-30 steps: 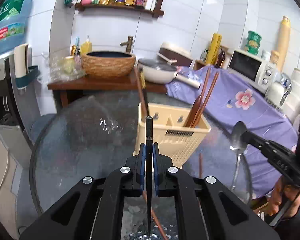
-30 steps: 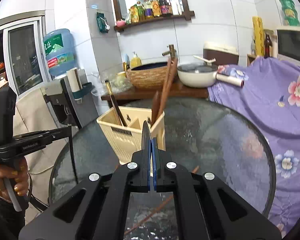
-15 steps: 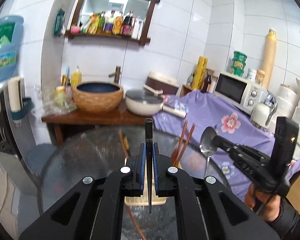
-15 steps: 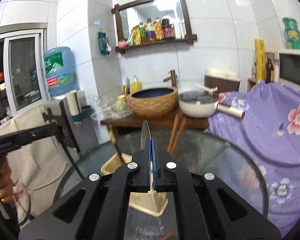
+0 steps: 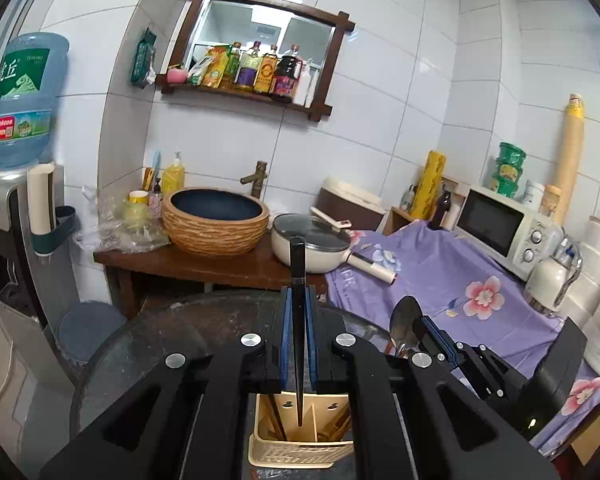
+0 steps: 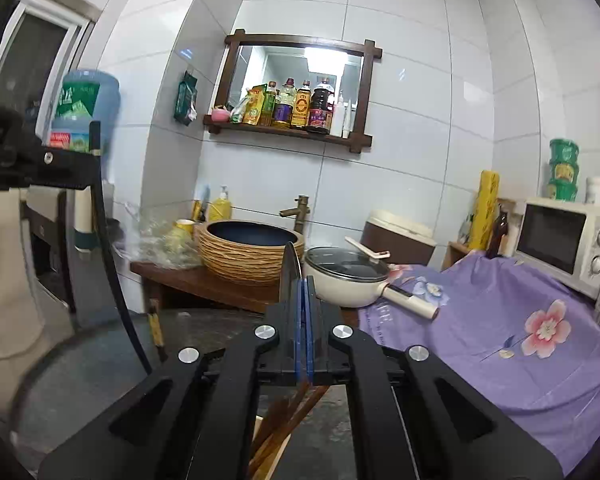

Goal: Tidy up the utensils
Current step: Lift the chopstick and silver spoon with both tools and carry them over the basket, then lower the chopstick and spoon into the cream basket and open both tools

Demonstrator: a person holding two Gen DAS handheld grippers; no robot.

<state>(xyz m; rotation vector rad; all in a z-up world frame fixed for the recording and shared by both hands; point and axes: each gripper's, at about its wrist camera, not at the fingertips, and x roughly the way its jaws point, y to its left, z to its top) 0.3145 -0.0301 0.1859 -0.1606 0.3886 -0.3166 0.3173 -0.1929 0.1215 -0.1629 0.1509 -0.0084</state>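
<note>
Both tongs are clamped tight on cutlery. From the left wrist camera, the left gripper (image 5: 299,300) has its blue pads (image 5: 286,332) pressed against a slim black utensil handle (image 5: 298,280), which stands upright between them and runs on down below the jaws (what sort of utensil it is cannot be told from here). Directly beneath, at 6 o'clock, sits the cream utensil holder (image 5: 300,452) on the round glass table (image 5: 160,344), with brown chopsticks (image 5: 278,420) leaning in its compartments; the handle's lower end hangs over the middle divider. At 4 o'clock the right gripper (image 5: 422,326) reaches in, closed on a metal spoon (image 5: 405,322) whose bowl points up. Beyond the table, at 11 o'clock, a woven basin (image 5: 216,220) rests on a wooden stand, with a lidded cream pan (image 5: 312,248) just beside it, and a purple flowered cloth (image 5: 440,280) at 2 o'clock.

From the right wrist camera, the right gripper (image 6: 304,292) shows its pads squeezed shut on the spoon (image 6: 290,268), seen edge-on and rising above the fingertips. Chopsticks (image 6: 288,420) lean below the jaws at 6 o'clock, above a corner of the cream holder (image 6: 270,466). At 9 o'clock the left gripper (image 6: 78,156) comes in from the frame edge, its black utensil (image 6: 112,264) hanging in a long downward curve.
</note>
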